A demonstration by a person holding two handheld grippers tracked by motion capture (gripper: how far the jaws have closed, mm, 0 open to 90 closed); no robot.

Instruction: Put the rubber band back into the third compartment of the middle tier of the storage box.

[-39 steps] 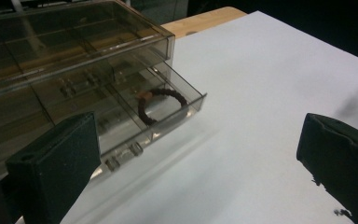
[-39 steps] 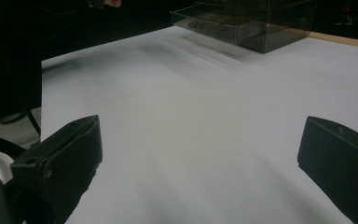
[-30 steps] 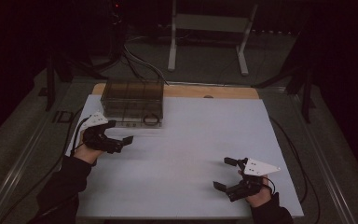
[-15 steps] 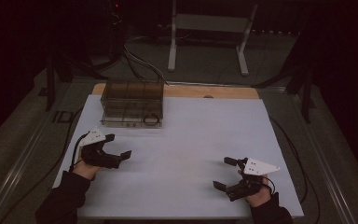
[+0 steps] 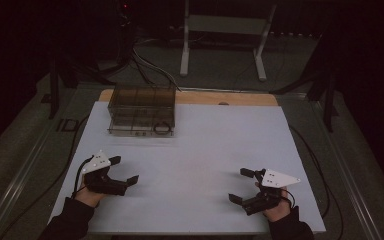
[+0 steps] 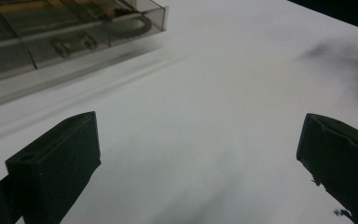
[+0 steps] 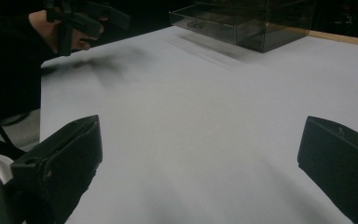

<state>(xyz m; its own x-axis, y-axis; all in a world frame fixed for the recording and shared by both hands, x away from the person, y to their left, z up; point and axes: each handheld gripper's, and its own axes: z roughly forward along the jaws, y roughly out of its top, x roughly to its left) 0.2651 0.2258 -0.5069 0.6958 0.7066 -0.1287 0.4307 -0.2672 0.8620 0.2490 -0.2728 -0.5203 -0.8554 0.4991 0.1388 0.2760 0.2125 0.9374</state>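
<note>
Near the counter's (image 5: pixel 190 150) front-left corner, left gripper (image 5: pixel 122 170) with jaws wide apart, holding nothing. Near the front-right corner, right gripper (image 5: pixel 244 185) likewise spread and unloaded. At the far-left corner, clear drawer box (image 5: pixel 141 111), well apart from both.

clear glossy plastic box (image 5: pixel 141 111), matt white tabletop (image 5: pixel 210 165)

Background stuff, all placed off the tabletop (image 5: pixel 195 150), which is covered in a plain white sheet with a strip of bare wood showing along its far edge. Beyond that far edge there's a white metal stand (image 5: pixel 222 42) on the floor, two legs splayed out. Dark cables (image 5: pixel 150 65) snake across the floor to the left of the stand. It's really dark around the tabletop otherwise.
</note>
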